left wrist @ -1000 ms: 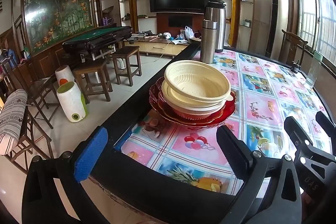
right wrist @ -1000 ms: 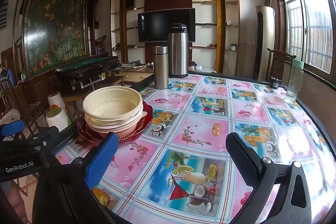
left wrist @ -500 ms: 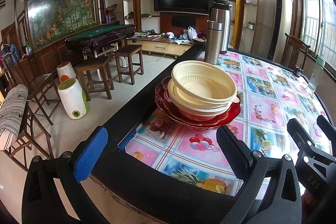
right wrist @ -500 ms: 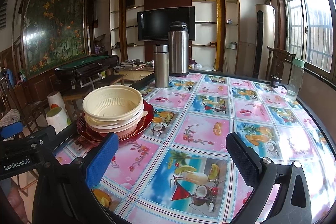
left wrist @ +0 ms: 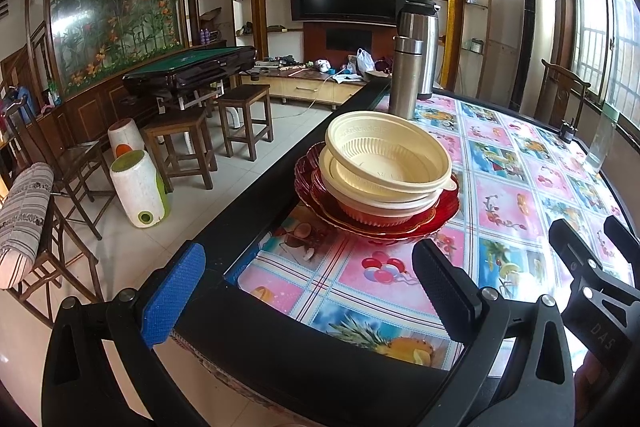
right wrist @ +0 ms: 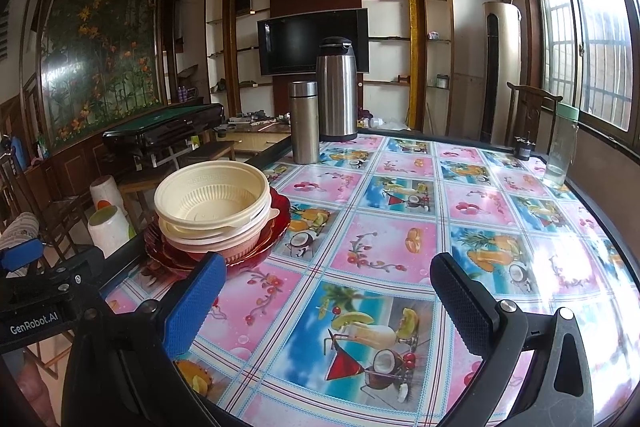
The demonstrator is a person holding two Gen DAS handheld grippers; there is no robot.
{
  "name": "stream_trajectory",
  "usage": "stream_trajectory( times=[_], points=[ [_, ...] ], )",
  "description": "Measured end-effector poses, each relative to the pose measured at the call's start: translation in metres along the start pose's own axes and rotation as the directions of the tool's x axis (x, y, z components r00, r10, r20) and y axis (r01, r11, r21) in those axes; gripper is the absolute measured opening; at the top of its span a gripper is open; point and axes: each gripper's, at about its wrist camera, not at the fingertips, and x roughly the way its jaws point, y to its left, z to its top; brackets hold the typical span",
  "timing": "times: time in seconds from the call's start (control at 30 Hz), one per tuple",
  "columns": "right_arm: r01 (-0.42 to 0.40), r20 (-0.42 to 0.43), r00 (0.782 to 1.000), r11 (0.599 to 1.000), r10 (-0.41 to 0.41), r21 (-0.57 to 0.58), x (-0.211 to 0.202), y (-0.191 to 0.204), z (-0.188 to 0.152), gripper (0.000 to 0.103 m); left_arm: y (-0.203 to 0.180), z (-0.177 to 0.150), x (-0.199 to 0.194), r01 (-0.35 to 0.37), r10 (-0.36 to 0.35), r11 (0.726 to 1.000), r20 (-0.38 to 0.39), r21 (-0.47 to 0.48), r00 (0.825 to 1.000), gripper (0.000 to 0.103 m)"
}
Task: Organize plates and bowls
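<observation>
So the stack [left wrist: 380, 183] sits near the table's [right wrist: 400, 247] left edge: cream plastic bowls [right wrist: 212, 199] with ribbed walls, nested a bit crooked on glossy red scalloped plates [left wrist: 440, 215]. Both tongs, left [left wrist: 308, 287] and right [right wrist: 324, 295], are spread wide and holding nothing, short of the stack.

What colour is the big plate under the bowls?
The big plate is dark red with a scalloped edge, seen best in the left wrist view.
</observation>
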Motion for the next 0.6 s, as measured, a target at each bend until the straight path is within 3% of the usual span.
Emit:
stream_trajectory(
  times=[0.6],
  points=[
    [-0.002, -0.004, 1.0, 0.999, 0.003, 0.043, -0.001, -0.015, -0.002, 0.103, -0.017, -0.004, -0.002, 0.002, -0.002, 0.999, -0.006, 0.046, 1.0, 0.103]
  ],
)
